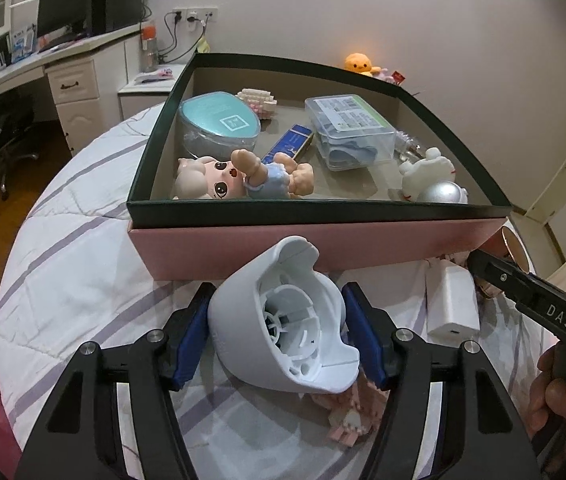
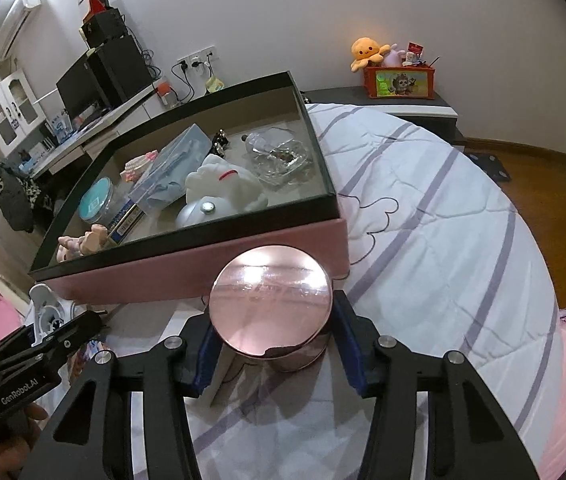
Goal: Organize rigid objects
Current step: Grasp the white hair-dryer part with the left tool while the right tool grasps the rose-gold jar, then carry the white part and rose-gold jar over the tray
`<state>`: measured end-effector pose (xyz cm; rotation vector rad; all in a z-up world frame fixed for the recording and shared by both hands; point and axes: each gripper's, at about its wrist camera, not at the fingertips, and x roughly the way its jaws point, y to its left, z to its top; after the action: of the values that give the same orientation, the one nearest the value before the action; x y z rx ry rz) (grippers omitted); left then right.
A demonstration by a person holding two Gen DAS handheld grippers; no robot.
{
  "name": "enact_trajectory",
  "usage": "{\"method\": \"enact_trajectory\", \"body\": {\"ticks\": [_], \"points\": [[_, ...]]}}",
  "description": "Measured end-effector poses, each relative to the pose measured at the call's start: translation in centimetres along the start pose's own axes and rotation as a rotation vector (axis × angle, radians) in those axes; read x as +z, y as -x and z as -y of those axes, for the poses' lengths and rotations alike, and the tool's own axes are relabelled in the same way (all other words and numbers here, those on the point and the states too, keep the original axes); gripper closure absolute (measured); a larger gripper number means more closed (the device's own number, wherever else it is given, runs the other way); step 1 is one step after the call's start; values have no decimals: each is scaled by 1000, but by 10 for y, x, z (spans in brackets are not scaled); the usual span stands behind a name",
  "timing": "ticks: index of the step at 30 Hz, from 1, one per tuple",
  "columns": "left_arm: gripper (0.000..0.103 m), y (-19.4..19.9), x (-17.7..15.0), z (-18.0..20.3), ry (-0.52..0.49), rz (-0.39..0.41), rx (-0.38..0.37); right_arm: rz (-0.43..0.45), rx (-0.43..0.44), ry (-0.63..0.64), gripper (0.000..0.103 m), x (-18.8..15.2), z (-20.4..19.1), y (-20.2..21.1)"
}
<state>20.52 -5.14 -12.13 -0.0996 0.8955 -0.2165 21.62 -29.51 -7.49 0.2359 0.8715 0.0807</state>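
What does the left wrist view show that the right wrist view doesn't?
Only the left wrist view: a white charger block on the bedspread and a pink brick figure under the white plastic shell its fingers grip. Only the right wrist view: a clear glass dish in the box, and the round pink tin face-on between its fingers. Both: the pink box and the doll.

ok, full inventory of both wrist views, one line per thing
box: 1, pink walls, dark green rim, on striped bed
doll: 1, peach with blue outfit, in box, near-left corner
teal case: 1, in box, left
clear plastic box: 1, in box, centre
white plush: 1, in box
white shell: 1, between left jaws
pink round tin: 1, between right jaws
white charger: 1, on bed
left gripper: black, blue pads
right gripper: same
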Motion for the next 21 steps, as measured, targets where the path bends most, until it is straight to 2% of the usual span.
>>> {"method": "enact_trajectory", "body": {"ticks": [16, 21], "points": [[38, 44, 5, -4, -11, 82, -8, 71, 13, 36, 51, 0, -12, 46], [38, 48, 5, -7, -8, 85, -9, 74, 23, 46, 51, 0, -17, 48]]}}
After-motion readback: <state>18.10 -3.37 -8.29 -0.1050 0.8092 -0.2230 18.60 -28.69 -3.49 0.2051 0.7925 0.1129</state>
